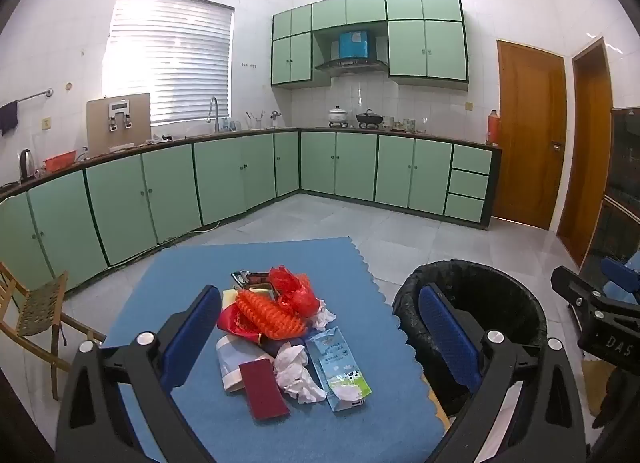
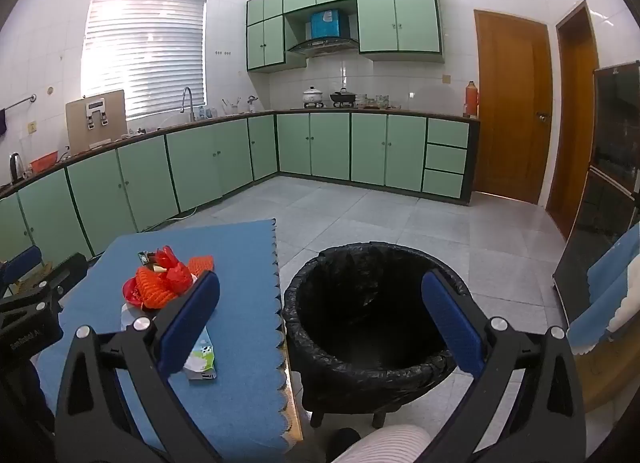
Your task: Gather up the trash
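Note:
A pile of trash lies on the blue mat (image 1: 180, 283): an orange foam net (image 1: 268, 315), red plastic wrap (image 1: 292, 287), crumpled white tissue (image 1: 296, 375), a blue-green milk carton (image 1: 340, 367), a dark red card (image 1: 262, 389) and a dark wrapper (image 1: 250, 278). My left gripper (image 1: 320, 327) is open and empty, above and near the pile. The bin with a black liner (image 2: 372, 303) stands right of the table. My right gripper (image 2: 320, 315) is open and empty above the bin's near rim. The pile (image 2: 160, 283) and carton (image 2: 202, 359) also show in the right wrist view.
A wooden chair (image 1: 36, 315) stands left of the table. Green kitchen cabinets (image 1: 240, 175) run along the far walls. Wooden doors (image 1: 528, 135) are at the right. Grey tiled floor (image 2: 380, 215) lies beyond the table and bin. A dark cabinet (image 2: 608, 167) is at far right.

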A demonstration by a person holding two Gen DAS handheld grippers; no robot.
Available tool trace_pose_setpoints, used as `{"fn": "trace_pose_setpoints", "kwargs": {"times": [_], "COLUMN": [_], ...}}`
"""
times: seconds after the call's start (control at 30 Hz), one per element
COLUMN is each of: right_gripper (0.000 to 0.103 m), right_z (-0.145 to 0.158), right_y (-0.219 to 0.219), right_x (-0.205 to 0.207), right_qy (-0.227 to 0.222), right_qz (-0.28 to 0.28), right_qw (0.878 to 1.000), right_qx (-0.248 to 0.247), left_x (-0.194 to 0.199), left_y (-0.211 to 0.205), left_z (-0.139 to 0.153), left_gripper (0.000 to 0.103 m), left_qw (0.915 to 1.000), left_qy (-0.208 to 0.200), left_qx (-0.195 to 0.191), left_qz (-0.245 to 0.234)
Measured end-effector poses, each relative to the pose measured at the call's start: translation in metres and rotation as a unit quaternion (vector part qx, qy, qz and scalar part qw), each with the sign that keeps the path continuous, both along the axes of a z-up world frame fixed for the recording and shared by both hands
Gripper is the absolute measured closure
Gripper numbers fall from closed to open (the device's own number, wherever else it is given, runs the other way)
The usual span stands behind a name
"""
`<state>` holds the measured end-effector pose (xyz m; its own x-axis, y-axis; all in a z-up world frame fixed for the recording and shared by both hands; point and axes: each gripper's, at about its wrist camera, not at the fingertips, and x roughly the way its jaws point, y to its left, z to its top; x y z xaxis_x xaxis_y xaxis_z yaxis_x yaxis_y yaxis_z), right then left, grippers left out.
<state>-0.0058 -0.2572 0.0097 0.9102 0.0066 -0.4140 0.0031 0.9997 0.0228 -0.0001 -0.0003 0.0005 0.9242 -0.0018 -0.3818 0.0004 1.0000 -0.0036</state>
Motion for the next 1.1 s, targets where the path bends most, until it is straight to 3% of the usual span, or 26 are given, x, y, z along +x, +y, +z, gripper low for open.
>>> {"fn": "trace_pose_setpoints", "kwargs": {"times": [0.43,1.1], "right_gripper": [0.005,0.005], "right_z": [-0.003,-0.002], "right_y": [0.006,0.004], "right_x": [0.0,0.0], "right_qy": [-0.003,-0.003], "right_qz": [0.002,0.002], "right_qw": [1.0,1.0], "right_qx": [0.0,0.001], "left_x": [-0.008,-0.006], "left_y": [0.007,0.005], "left_z": [0.015,0.011], "left_gripper": [0.006,0.006], "left_qw": [1.0,0.9999], "left_qy": [-0.005,-0.009], "left_qx": [0.002,0.003], "left_qz": [0.006,0.009]}}
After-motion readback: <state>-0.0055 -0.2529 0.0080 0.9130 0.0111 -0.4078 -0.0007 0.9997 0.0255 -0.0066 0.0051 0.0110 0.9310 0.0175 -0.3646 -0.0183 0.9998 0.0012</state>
